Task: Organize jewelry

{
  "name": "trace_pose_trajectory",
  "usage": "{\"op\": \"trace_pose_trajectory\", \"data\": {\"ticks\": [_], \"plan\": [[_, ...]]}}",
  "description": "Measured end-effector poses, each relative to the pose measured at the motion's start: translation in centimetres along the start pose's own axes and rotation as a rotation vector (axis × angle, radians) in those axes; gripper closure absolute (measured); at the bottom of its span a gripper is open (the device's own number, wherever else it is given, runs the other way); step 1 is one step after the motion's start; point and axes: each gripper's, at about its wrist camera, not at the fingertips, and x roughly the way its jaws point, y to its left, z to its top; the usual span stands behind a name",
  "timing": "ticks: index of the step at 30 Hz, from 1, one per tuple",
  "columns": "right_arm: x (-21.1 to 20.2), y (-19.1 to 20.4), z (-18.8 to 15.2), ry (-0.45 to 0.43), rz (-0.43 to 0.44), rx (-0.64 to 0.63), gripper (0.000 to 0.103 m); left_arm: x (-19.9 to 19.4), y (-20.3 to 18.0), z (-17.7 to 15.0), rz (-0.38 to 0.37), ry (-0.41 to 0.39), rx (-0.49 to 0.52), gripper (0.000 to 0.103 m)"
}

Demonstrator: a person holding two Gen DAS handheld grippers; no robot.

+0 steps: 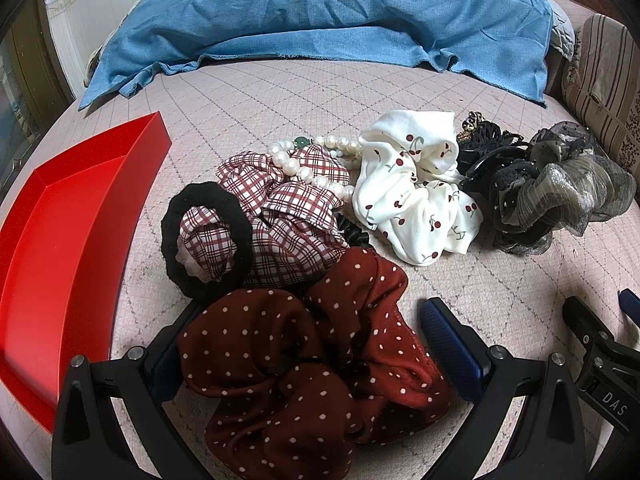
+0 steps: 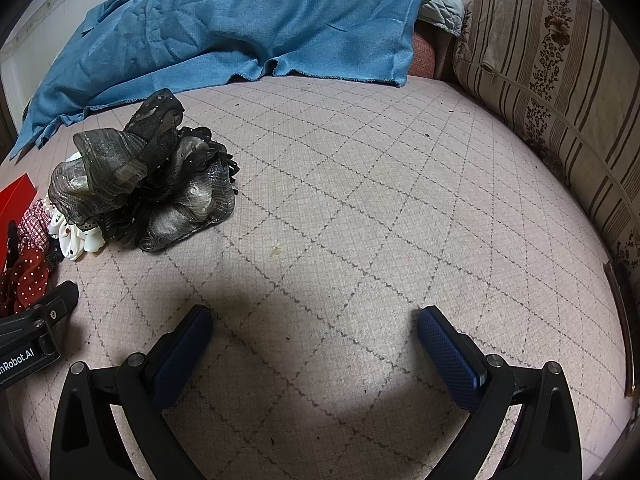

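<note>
Scrunchies: a heap lay on the pinkish quilted cover (image 2: 360,200), beside the red tray (image 1: 60,260).
Dotted scrunchie (image 1: 304,364): rust-red with white dots, crumpled, nearest the left gripper.
Plaid scrunchie (image 1: 280,216): red-and-white check, with a black hair tie (image 1: 206,236) lying across it.
Pearl strand (image 1: 304,160): white beads and one green bead, draped over the plaid.
Cherry scrunchie (image 1: 416,196): white, behind the dotted one.
Grey sheer scrunchie (image 2: 148,188): at the heap's right end, against a black claw clip (image 1: 488,148).
Left gripper (image 1: 308,320): spread wide, fingers either side of the dotted scrunchie, not pinching it.
Right gripper (image 2: 316,320): spread wide, holding nothing, over bare cover.
Background: blue cloth (image 1: 340,12), striped pillow (image 2: 540,80).
</note>
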Motion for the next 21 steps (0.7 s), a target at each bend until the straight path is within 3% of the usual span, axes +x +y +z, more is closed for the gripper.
{"op": "trace_pose_trajectory", "data": {"ticks": [21], "plan": [[0.02,-0.01,0.02,0.001,0.001,0.001,0.0,0.01,-0.08,0.0,0.006,0.001,0.002,0.0]]}}
